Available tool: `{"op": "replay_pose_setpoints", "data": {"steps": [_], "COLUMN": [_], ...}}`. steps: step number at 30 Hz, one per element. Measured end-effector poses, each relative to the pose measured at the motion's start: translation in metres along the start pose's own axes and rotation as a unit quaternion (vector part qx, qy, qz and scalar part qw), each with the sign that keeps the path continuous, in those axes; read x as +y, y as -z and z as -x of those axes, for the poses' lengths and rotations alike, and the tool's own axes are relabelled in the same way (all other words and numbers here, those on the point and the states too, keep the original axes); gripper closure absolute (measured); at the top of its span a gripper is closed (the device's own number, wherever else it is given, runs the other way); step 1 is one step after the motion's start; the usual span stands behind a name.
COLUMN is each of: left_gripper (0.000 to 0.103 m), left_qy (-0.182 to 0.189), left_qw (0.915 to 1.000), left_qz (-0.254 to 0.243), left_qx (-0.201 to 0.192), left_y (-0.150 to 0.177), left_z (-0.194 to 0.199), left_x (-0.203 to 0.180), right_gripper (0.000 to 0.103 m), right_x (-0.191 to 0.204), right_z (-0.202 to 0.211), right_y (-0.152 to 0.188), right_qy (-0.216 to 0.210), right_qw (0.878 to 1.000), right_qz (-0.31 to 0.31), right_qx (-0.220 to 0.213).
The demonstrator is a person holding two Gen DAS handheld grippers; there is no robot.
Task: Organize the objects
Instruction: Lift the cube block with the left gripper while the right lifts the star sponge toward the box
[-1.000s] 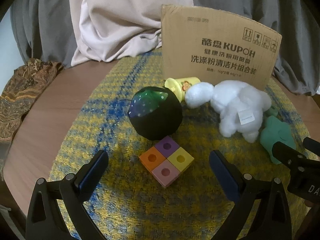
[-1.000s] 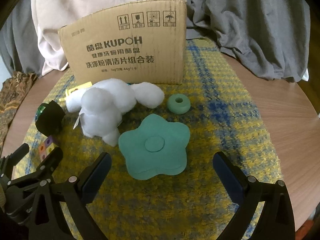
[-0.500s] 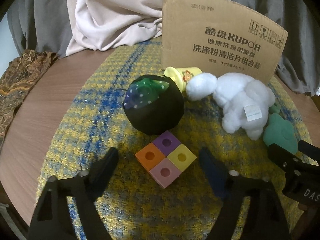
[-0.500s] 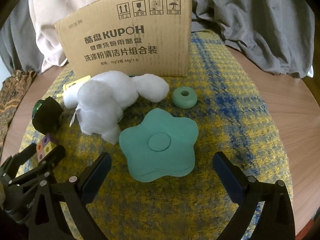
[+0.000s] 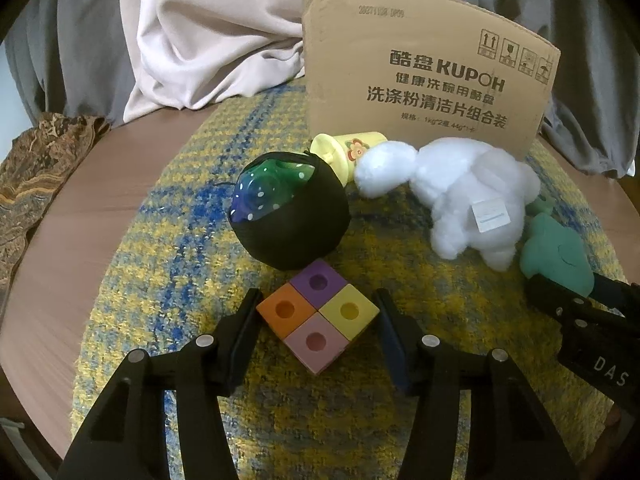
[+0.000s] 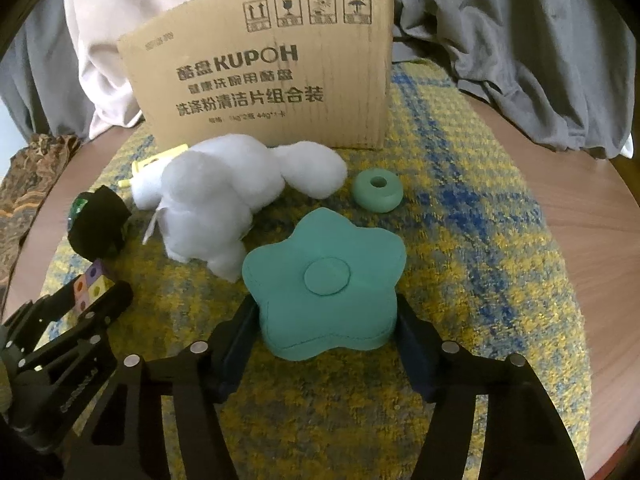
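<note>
A four-colour block cube [image 5: 318, 316] lies on the yellow-blue mat [image 5: 168, 280]. My left gripper [image 5: 318, 320] has closed in on it, with a finger at each side corner. A green star cushion [image 6: 324, 284] lies in front of my right gripper [image 6: 324, 320], whose fingers press against its two sides. A black ball with a green dotted top [image 5: 290, 210], a white plush toy [image 5: 460, 196], a yellow cup [image 5: 348, 150] and a green ring [image 6: 377, 191] lie behind. A cardboard box [image 5: 428, 68] stands at the back.
The mat lies on a round wooden table [image 5: 80, 208]. Grey and pink cloth [image 5: 208, 32] is heaped behind the box. A brown patterned cloth [image 5: 36, 172] lies at the left edge. The right gripper [image 5: 592, 332] shows at the left view's right edge.
Both grippers moved forward and closed from wide open: the left one onto the block cube, the right one onto the star cushion.
</note>
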State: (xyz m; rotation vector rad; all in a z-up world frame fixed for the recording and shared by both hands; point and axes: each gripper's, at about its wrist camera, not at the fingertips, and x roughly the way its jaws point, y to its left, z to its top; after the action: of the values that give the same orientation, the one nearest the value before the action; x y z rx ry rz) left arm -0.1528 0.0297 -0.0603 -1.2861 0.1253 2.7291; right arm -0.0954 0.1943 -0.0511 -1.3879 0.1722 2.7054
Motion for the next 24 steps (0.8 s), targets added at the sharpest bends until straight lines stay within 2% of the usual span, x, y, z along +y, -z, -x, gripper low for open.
{"op": "replay_pose_setpoints", "data": {"steps": [24], "left_gripper": [0.049], "left_qy": [0.001], "left_qw": [0.9992], "left_qz": [0.003], "left_qx": [-0.041], "left_y": [-0.008], "left_z": [0.036], "left_x": [-0.003], "right_gripper": [0.043], "right_x": [0.001], "right_z": [0.034], "right_y": [-0.007], "right_qy": [-0.008], "right_qw": [0.999], "right_qz": [0.005], "right_qx": [-0.045]}}
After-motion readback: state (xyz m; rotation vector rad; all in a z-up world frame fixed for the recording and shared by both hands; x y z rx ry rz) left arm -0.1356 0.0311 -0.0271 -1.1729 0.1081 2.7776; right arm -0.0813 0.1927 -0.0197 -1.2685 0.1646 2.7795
